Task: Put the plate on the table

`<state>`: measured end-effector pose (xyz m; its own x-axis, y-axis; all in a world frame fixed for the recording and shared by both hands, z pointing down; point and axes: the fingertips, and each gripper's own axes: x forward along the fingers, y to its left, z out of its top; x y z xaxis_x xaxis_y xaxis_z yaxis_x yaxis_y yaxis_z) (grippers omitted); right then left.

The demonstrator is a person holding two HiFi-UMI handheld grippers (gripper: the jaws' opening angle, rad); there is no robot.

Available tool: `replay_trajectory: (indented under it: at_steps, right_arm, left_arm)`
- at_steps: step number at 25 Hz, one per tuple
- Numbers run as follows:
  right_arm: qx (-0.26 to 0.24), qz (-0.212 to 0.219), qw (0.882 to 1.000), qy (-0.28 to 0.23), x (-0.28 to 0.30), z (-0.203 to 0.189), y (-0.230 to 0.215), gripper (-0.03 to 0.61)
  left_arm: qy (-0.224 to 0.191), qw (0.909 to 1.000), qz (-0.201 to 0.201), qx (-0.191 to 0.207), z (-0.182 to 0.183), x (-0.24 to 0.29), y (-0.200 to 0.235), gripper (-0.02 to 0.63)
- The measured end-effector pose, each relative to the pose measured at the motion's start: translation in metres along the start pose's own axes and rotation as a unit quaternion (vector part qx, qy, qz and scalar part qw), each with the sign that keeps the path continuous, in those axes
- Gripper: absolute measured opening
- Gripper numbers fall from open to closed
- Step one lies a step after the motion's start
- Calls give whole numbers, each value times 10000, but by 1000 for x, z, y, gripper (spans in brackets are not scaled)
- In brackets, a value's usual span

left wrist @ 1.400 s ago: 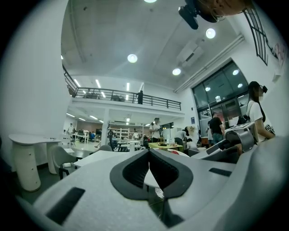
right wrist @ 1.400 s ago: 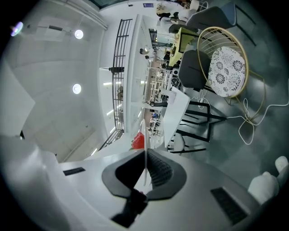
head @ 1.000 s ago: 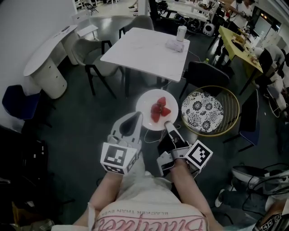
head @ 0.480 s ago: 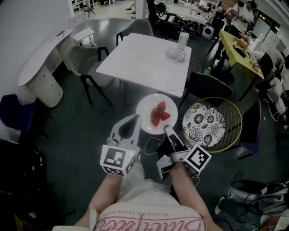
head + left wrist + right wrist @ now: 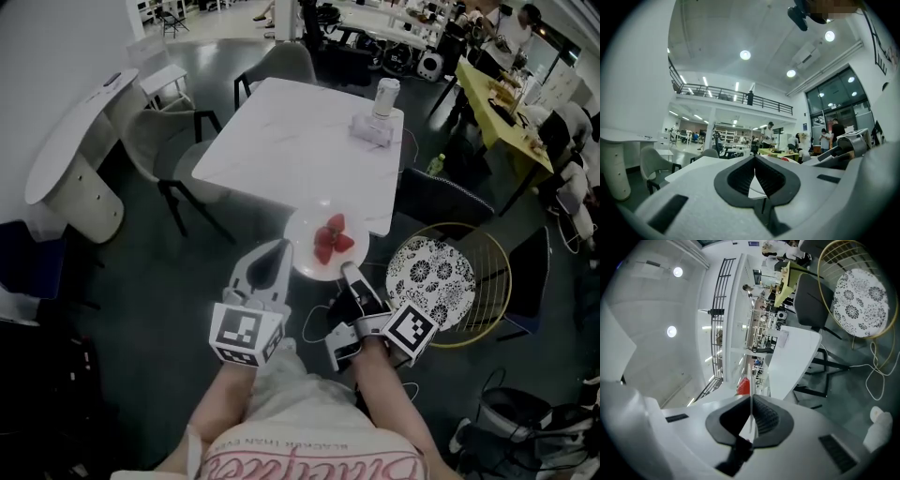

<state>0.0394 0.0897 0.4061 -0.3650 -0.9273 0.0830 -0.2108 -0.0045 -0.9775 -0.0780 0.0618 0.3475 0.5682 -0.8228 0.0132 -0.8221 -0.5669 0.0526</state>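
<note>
**Strawberry plate held at the table's near edge**

Head view: the right gripper (image 5: 347,270) holds the white plate (image 5: 305,242) of strawberries (image 5: 330,236) at the near edge of the table (image 5: 300,141), with the left gripper (image 5: 277,247) just left.

Left gripper view: its jaws are pressed together, gripping nothing.

Right gripper view: its jaws pinch the plate's rim edge-on.

Top of the table (image 5: 281,155) was mostly bare: near half and left side open, straight way in over the near edge. Only clutter was at its far right corner: a cylindrical container (image 5: 384,94) with a flat white pack (image 5: 373,128) just in front. Round the table: grey chair (image 5: 150,141) tight on the left side, second grey chair (image 5: 281,64) at the far end, black chair (image 5: 441,199) off the near right corner, gold wire chair (image 5: 487,281) beyond that. Floor (image 5: 187,258) at the near left was open.
</note>
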Motion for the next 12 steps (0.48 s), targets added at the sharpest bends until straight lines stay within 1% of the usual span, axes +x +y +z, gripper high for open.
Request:
replay_trajectory:
  at_steps: [6,12]
  right_arm:
    - [-8,-100,9999,-81,53,8,-2,14]
    - [35,-276,9995,-118,82,19,-4,14]
  left_arm:
    - [53,9999,-90,-51,-5,37,41,5]
    - [118,9997,-175,-79,-3,65,61,5]
